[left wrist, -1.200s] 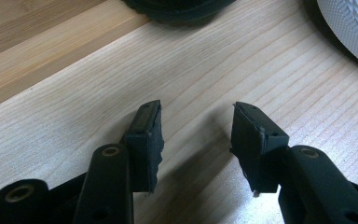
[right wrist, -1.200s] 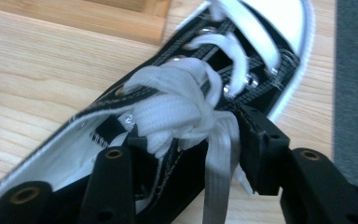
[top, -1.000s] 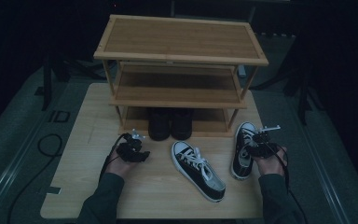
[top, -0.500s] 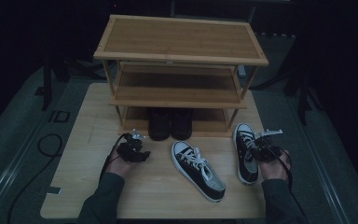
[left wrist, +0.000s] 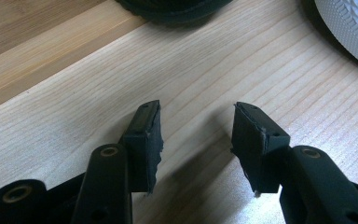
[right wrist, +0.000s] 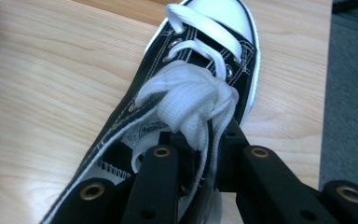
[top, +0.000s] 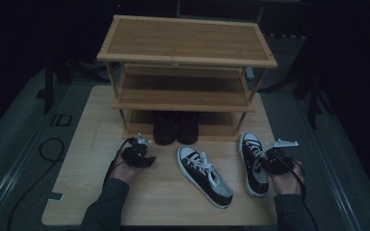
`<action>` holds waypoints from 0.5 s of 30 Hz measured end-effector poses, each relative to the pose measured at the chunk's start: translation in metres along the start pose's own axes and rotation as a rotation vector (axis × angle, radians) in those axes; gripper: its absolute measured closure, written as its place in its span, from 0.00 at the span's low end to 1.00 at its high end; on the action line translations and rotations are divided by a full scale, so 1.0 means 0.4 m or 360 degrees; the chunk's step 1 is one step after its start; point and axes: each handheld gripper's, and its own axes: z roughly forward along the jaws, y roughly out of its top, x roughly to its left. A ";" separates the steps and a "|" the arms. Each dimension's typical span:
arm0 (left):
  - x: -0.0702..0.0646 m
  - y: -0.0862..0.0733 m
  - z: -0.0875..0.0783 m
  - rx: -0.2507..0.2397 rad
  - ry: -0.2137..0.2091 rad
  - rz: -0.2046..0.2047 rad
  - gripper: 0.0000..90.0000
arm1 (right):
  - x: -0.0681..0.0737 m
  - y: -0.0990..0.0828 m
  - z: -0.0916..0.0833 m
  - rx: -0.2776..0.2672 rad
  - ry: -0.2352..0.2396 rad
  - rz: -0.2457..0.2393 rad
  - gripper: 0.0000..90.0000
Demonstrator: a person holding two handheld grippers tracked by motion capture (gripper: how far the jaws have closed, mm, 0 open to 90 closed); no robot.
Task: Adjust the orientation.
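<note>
The high view looks forward and down from above the person's side, taking in the whole table (top: 77,192) and the wooden shoe rack (top: 185,57) at its far half — dim, so details at the edges are probably lost. The left gripper view sits low and very near the table (left wrist: 74,126), looking along its own black jaws. The right gripper view looks down its jaws, close on the right sneaker (right wrist: 186,93) — the same right sneaker (top: 253,161) the high view shows from afar. All three share the pale tabletop.
</note>
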 end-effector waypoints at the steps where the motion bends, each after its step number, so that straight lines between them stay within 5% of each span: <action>1: 0.000 0.000 0.000 0.0000 -0.0002 0.0000 0.59 | 0.004 0.001 -0.005 -0.0012 0.0013 -0.0006 0.91; 7: -0.002 0.000 0.000 0.0000 -0.0008 0.0001 0.59 | 0.035 0.015 -0.020 -0.0071 0.0097 -0.0103 0.91; 15: -0.007 0.000 -0.001 0.0006 -0.0014 0.0006 0.60 | 0.085 0.043 0.020 -0.0110 0.0184 -0.0267 0.91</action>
